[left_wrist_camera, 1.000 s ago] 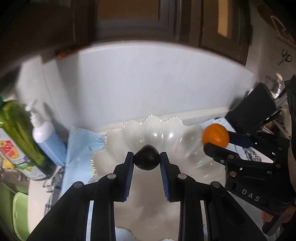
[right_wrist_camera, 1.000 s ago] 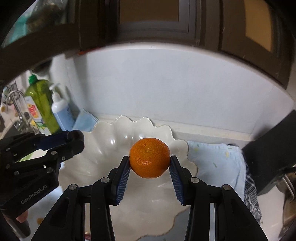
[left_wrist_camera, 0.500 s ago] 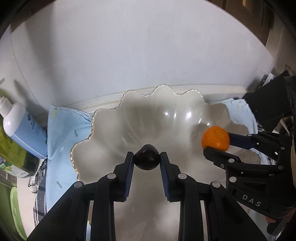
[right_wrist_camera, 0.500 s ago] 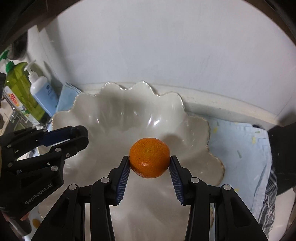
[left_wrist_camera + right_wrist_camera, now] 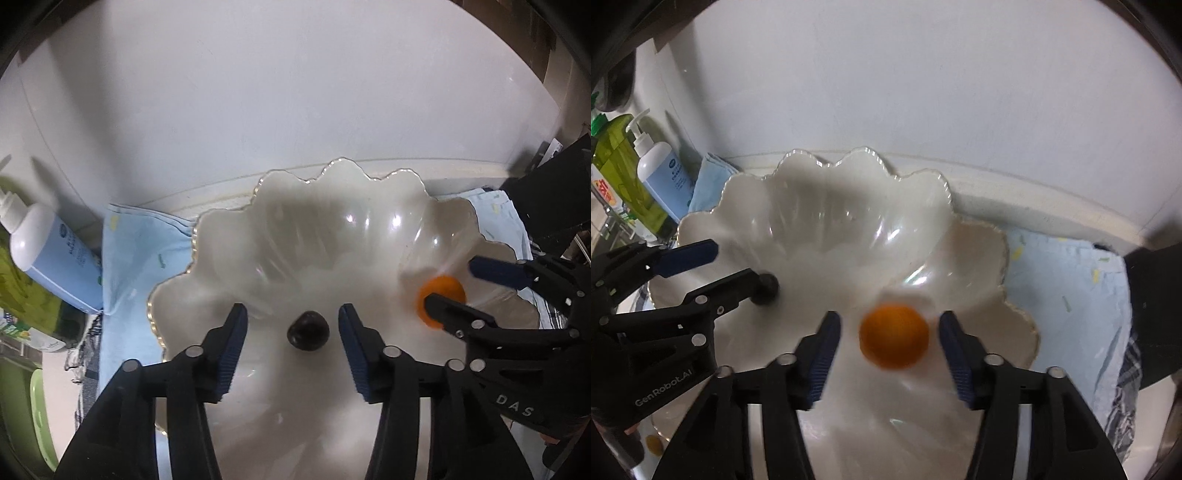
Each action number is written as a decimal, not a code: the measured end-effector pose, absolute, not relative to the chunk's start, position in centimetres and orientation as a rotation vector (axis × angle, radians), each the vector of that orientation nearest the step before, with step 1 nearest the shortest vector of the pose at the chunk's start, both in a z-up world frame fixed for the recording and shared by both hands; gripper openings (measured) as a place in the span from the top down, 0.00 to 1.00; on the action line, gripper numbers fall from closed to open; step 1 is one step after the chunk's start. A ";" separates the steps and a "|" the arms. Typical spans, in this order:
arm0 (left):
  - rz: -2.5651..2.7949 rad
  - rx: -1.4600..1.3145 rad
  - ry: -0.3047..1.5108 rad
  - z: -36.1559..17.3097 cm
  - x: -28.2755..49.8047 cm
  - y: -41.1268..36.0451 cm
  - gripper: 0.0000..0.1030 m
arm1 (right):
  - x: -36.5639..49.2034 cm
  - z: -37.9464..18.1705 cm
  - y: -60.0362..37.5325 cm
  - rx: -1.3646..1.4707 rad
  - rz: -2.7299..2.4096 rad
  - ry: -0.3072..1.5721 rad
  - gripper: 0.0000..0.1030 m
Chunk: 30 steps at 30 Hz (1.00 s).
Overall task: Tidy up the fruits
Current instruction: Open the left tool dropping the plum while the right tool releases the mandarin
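A white scalloped bowl (image 5: 332, 206) (image 5: 849, 184) with a gilt rim stands on a light blue cloth. A small dark fruit (image 5: 307, 330) (image 5: 767, 289) lies inside it, between the spread blue pads of my left gripper (image 5: 291, 330) (image 5: 738, 264), whose jaws are opening with gaps on both sides of the fruit. An orange (image 5: 894, 335) (image 5: 443, 291), blurred, sits loose between the pads of my right gripper (image 5: 888, 338) (image 5: 454, 284); its jaws are also opening and do not touch it. Both grippers point down into the bowl.
A blue-and-white pump bottle (image 5: 51, 251) (image 5: 663, 177) and a green bottle (image 5: 624, 173) stand at the left against the white wall. The blue cloth (image 5: 1067, 295) spreads right of the bowl. A black object (image 5: 550, 195) stands at the right edge.
Both grippers came down into the bowl holding their fruit, then opened. The dark fruit and the orange have dropped free of the pads.
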<state>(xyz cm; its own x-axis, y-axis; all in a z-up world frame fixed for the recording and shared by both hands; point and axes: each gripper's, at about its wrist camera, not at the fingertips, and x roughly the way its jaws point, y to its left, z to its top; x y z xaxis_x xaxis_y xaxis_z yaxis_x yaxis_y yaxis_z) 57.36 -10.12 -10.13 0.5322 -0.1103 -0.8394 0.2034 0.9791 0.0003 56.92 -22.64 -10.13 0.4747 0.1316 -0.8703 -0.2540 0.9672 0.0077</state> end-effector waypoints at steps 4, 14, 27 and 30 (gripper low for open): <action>-0.146 0.124 0.963 -9.1 56.4 -9.5 0.42 | 56.2 -9.2 -22.9 -0.139 0.205 1.008 0.44; -0.098 0.151 0.830 -4.9 51.6 -8.7 0.17 | 52.8 -5.7 -24.3 -0.137 0.205 0.917 0.39; -0.112 0.157 0.671 0.1 42.8 -7.5 0.13 | 44.3 -0.4 -23.7 -0.111 0.228 0.750 0.33; -0.126 0.153 0.648 0.8 40.7 -7.2 0.12 | 41.8 0.7 -23.7 -0.111 0.221 0.704 0.33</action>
<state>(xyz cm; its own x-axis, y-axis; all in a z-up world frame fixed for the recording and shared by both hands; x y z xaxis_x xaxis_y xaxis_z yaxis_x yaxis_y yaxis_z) 40.69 -7.24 0.82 0.7901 -0.0688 -0.6092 0.1640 0.9812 0.1019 41.84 -23.69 0.74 0.7403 0.1633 -0.6522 -0.2380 0.9709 -0.0270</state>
